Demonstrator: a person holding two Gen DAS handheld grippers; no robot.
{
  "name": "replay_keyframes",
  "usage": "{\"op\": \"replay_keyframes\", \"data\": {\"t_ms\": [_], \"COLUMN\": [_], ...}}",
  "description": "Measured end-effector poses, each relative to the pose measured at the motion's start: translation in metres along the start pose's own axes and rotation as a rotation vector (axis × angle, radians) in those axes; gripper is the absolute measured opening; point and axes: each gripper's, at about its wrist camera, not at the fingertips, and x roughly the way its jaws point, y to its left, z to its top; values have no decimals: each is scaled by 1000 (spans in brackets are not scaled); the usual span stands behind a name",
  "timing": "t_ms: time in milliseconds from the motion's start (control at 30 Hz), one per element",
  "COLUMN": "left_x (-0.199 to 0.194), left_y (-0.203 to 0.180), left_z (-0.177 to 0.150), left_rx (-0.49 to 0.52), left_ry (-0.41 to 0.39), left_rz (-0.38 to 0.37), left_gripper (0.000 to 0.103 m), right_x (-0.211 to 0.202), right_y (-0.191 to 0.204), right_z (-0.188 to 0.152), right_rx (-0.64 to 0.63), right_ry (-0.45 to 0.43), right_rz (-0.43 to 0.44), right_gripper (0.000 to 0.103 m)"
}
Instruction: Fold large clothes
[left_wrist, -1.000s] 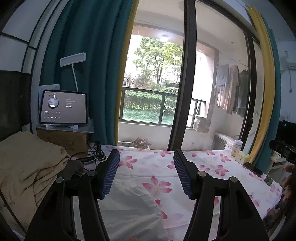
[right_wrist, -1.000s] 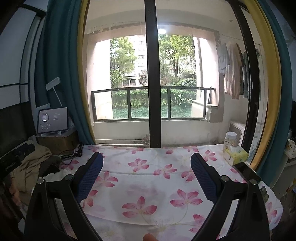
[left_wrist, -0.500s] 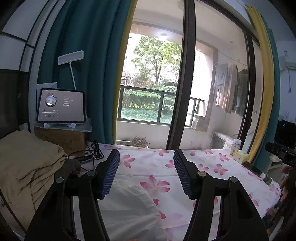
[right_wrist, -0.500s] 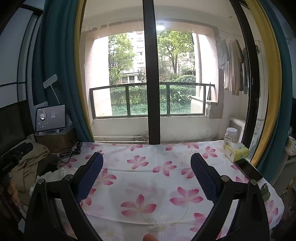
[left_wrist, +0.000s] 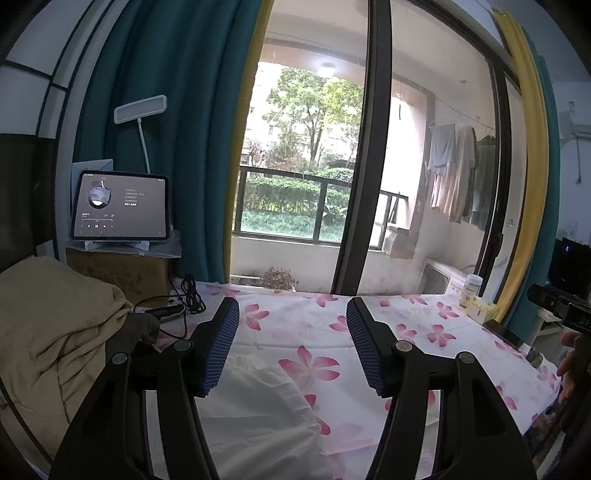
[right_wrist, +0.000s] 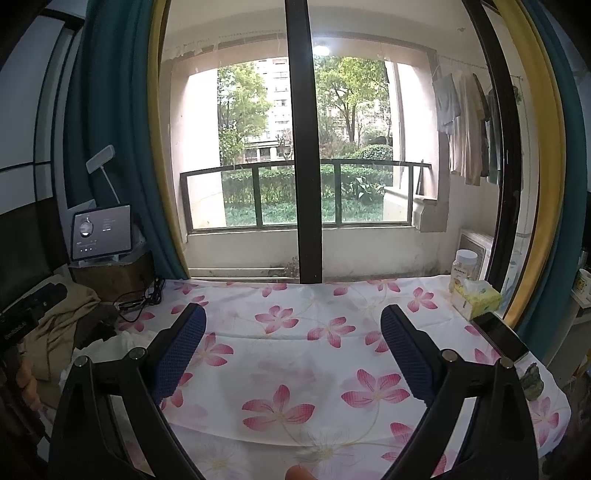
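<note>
The left gripper (left_wrist: 291, 347) is hanging agape above the white garment (left_wrist: 258, 417). The right gripper (right_wrist: 293, 350) is gaping empty beside it, over the floral sheet (right_wrist: 295, 332).

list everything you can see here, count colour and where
floral sheet: one, white with pink flowers, spread over the work surface
white garment: one, white, bunched on the sheet's left, under the left gripper
tan blanket: one, beige, heaped at far left
tablet: one, dark screen lit, propped on a brown box at left
cables: a black tangle beside the box
tissue pack: one, yellow, right edge of the sheet
jar: one, white lid, behind the tissues
phone: one, black, right edge
curtains: teal and yellow, framing the window
hanging clothes: several, pale, on the balcony
left gripper: open, empty
right gripper: open, empty
</note>
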Motion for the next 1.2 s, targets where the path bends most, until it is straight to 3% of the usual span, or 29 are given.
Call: {"op": "replay_keyframes", "data": {"t_ms": [1200], "left_x": [7], "left_y": [-5], "left_z": [-4], "left_rx": [25], "left_ry": [18], "left_rz": [4], "left_gripper": [64], "right_x": [8], "right_y": [0], "right_z": [-6], "right_rx": [-3], "right_ry": [23], "right_rz": [2], "right_gripper": [95]}}
